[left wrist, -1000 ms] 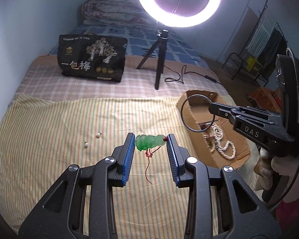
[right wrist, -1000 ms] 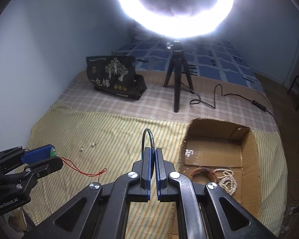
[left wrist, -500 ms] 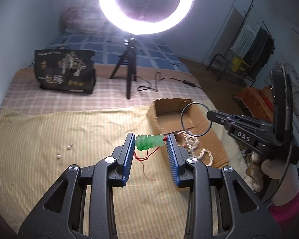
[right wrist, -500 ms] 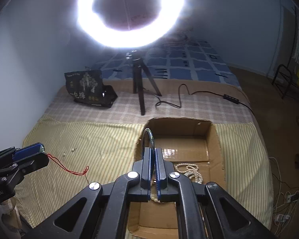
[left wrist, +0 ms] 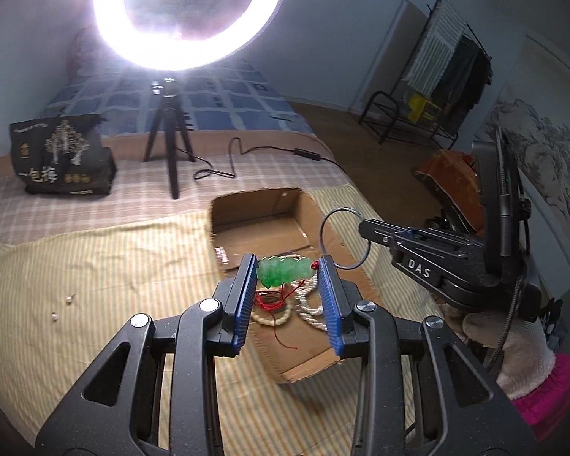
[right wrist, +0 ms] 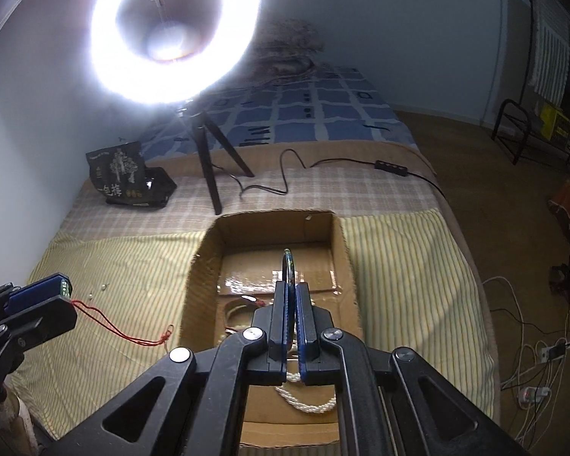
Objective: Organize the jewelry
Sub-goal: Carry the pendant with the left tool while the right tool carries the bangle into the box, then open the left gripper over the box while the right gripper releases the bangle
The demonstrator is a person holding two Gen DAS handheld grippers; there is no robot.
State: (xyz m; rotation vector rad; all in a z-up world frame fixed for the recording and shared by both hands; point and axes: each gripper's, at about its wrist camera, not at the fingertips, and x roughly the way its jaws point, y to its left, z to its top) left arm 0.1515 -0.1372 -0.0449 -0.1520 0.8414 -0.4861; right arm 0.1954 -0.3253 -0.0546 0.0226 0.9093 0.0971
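While clamped, green pendant (left wrist: 282, 270) trails red cord (left wrist: 281, 321).

Sole strong source in both views: large round white ring light on black tripod (left wrist: 188, 15) (right wrist: 173, 28), blown out to pure white with a halo bleeding onto the blue-grey wall. Room beyond is dim; glare streak on the taped floor of the open brown cardboard box (right wrist: 277, 277). Fisheye bends the frame edges, corners vignette to black; near black tool arms slightly soft.
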